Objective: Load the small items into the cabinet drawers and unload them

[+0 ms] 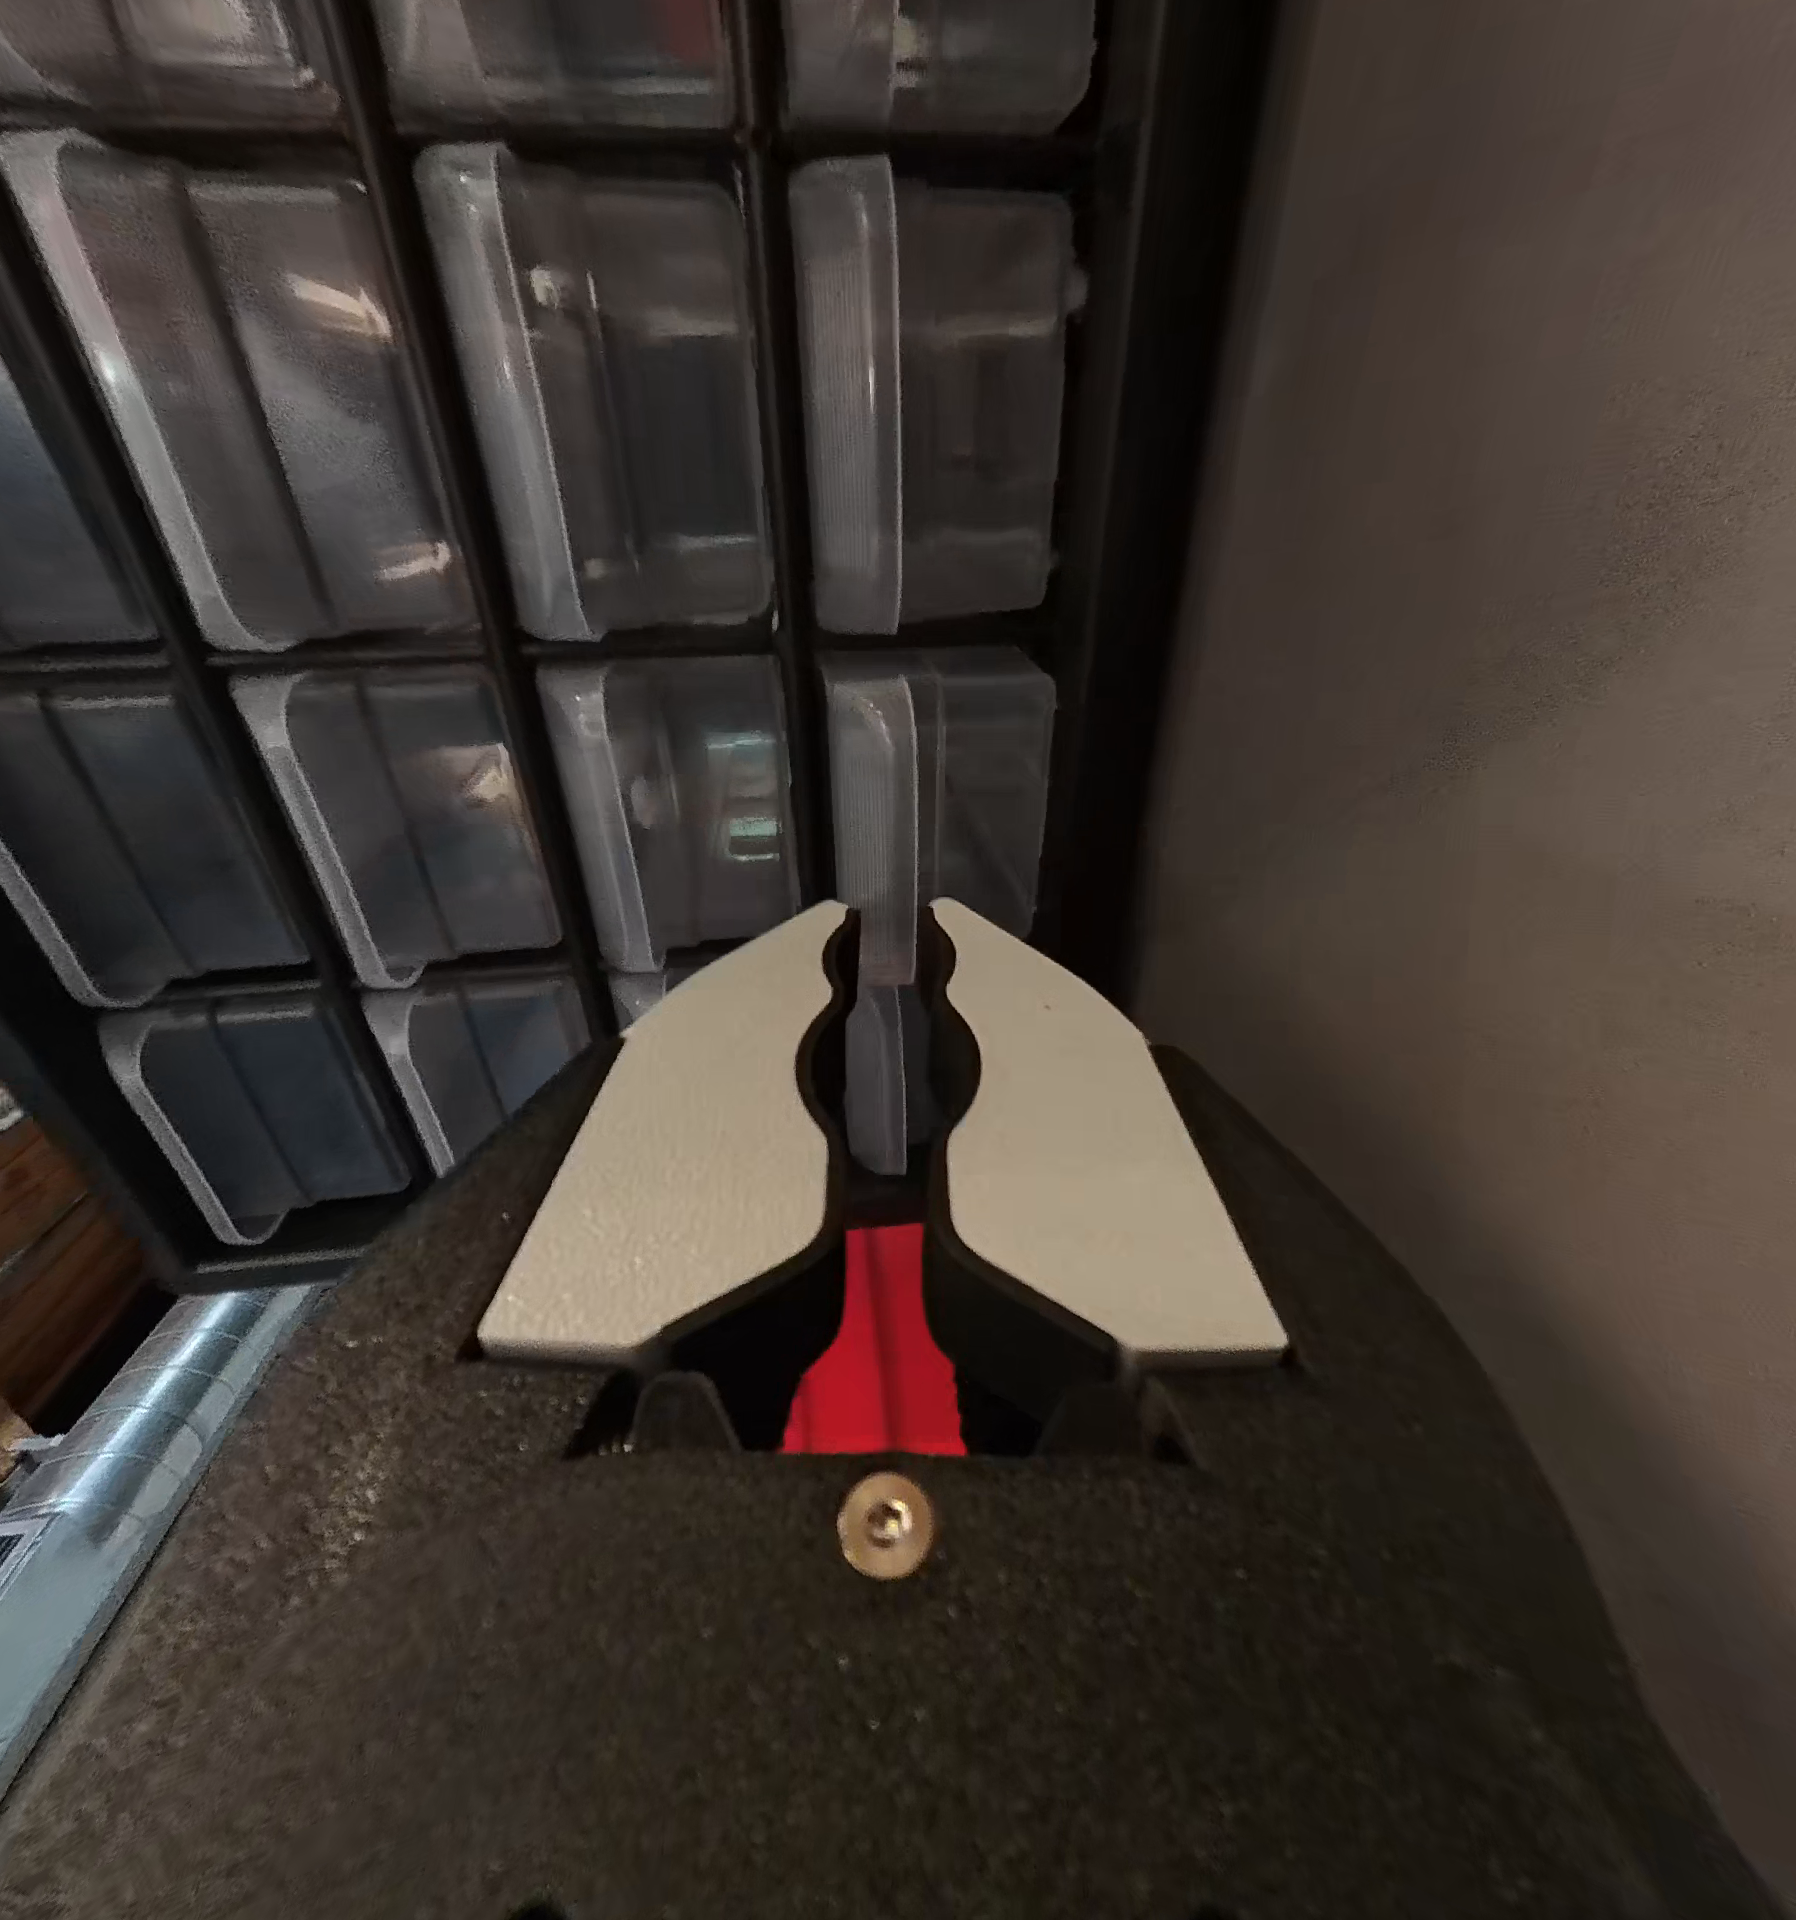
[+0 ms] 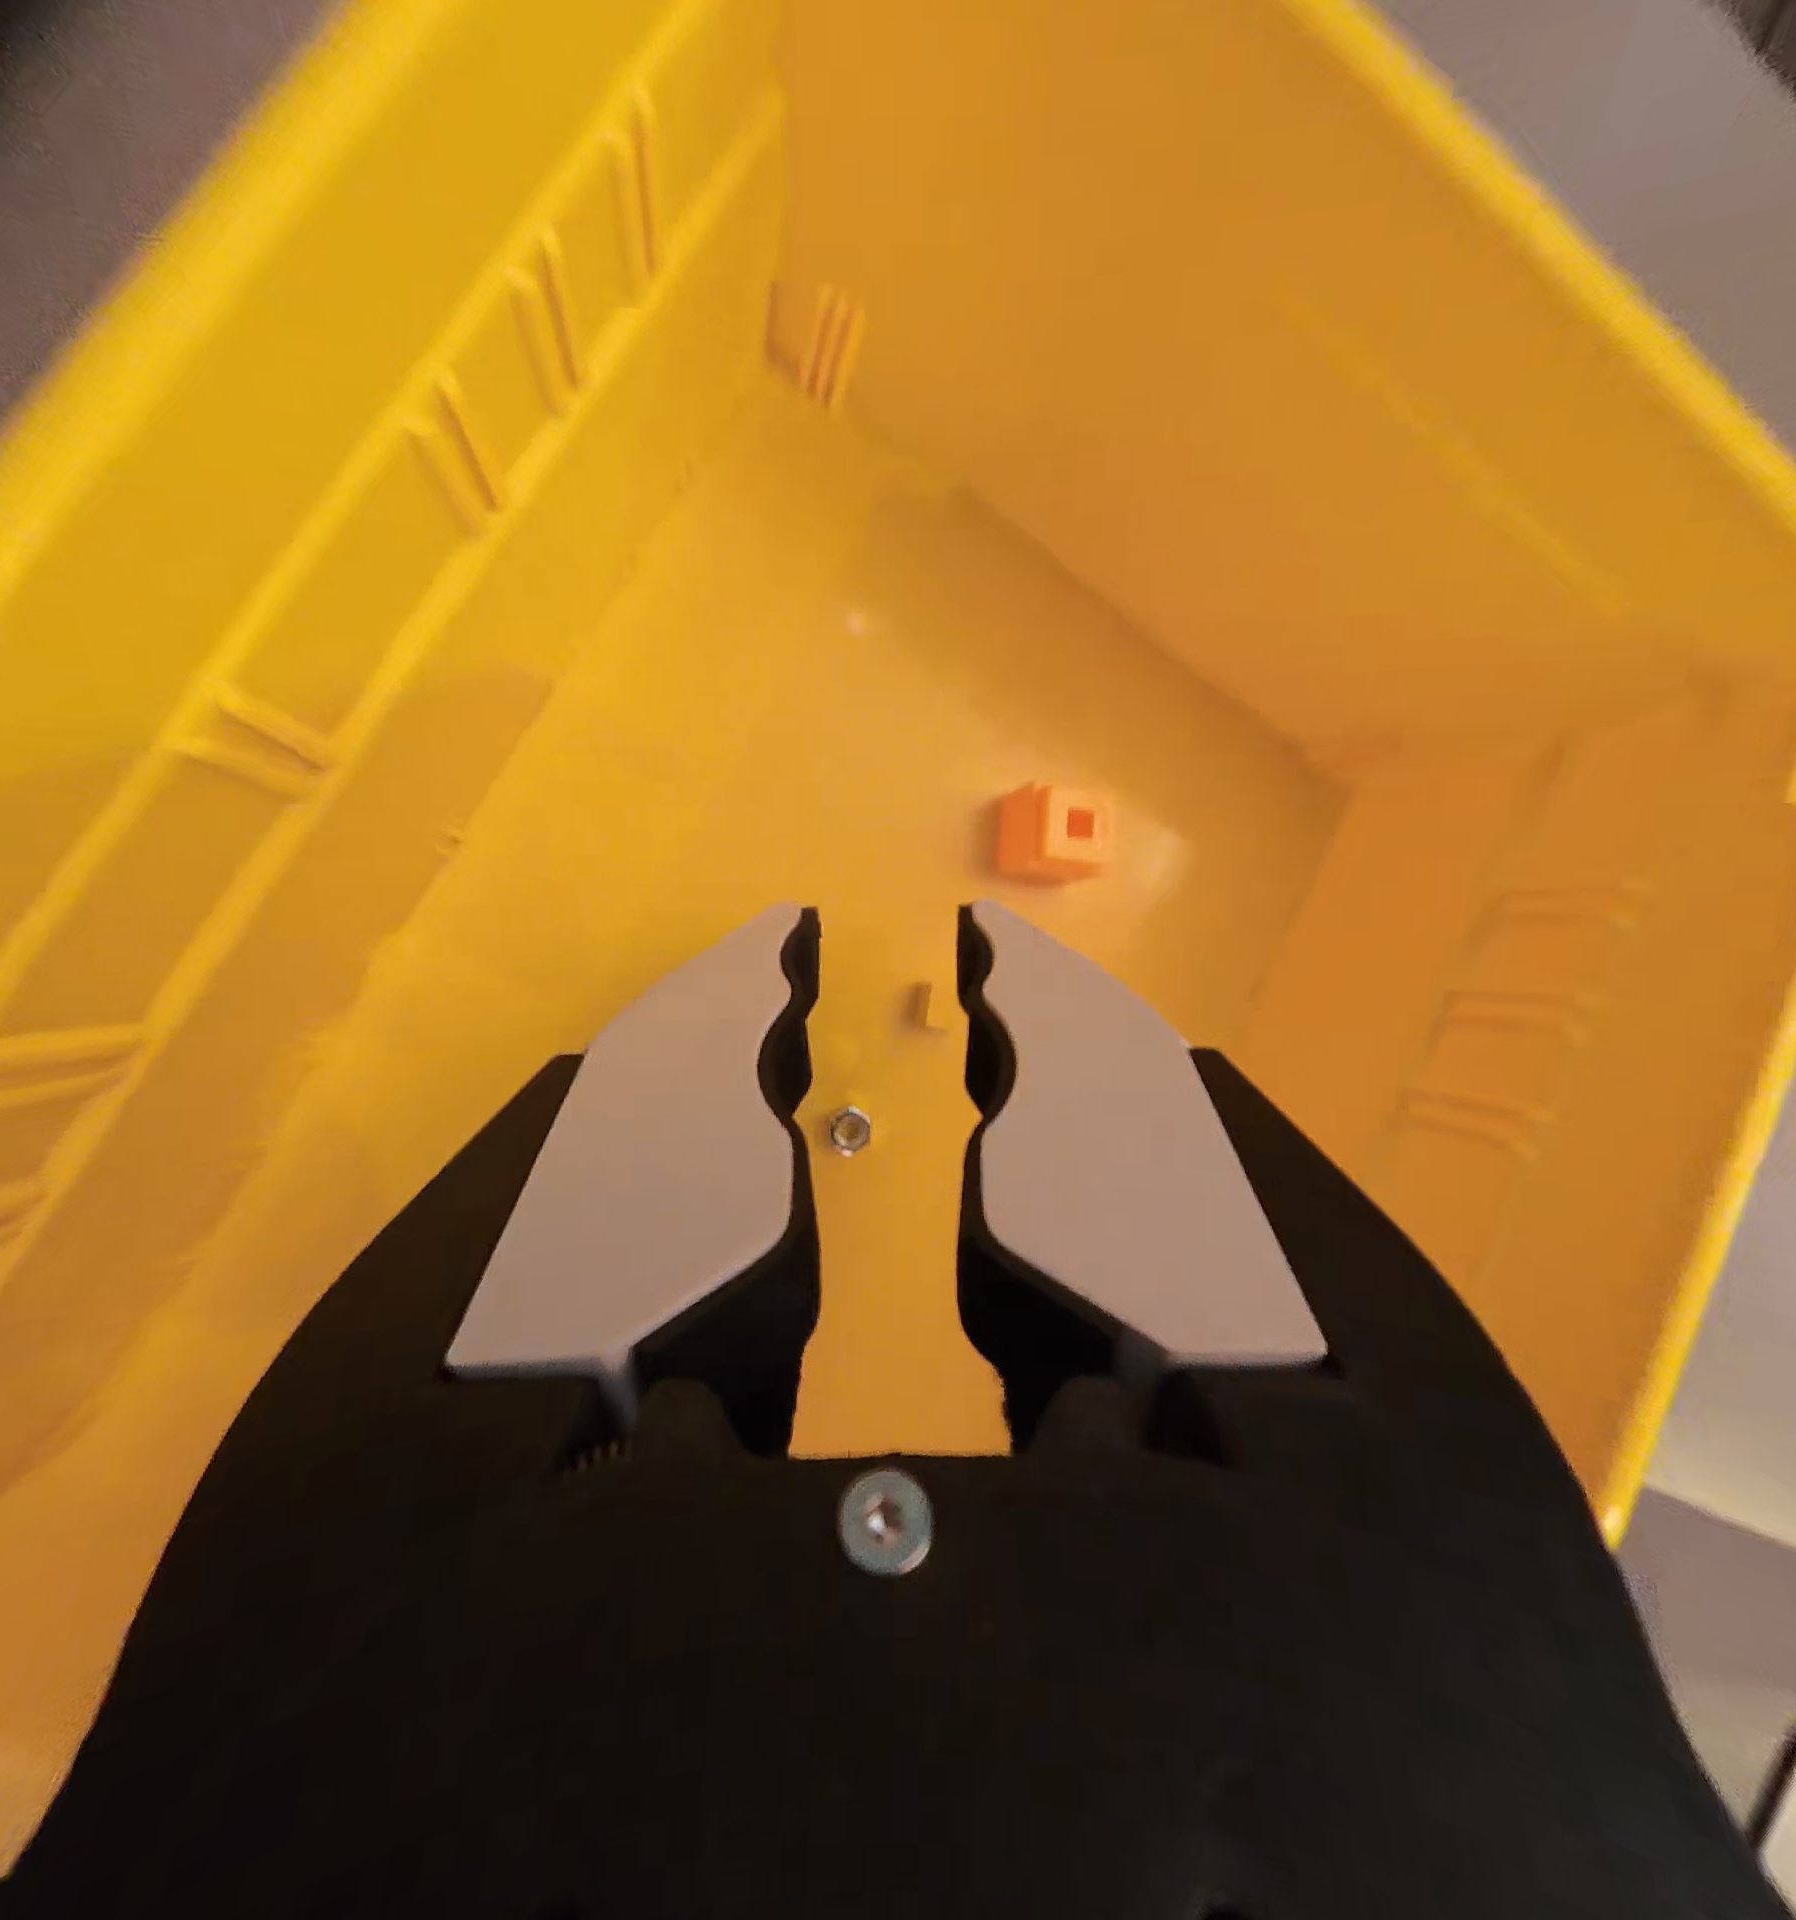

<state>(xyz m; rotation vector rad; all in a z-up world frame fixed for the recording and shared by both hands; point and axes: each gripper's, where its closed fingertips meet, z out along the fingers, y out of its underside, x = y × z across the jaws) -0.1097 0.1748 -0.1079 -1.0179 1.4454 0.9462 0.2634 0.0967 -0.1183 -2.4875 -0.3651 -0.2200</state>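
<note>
Left claw on a drawer, right one fishing in the bin

My left claw [image 1: 889,935] is pinched on a drawer tab [image 1: 878,821] straight ahead; thin, stiff plastic, probably slick, so I'd grip deep. My right claw [image 2: 889,920] hangs narrowly open inside the yellow bin [image 2: 1133,343]. A tiny nut [image 2: 849,1129] sits between my fingers: light, hard, likely rolls, take it across the flats. Orange cube [image 2: 1058,836] is ahead, right.

Yellow bin [image 2: 1237,436] floor: orange cube [image 2: 1058,837], nut [image 2: 849,1129], small yellow bit [image 2: 923,1006]
</note>
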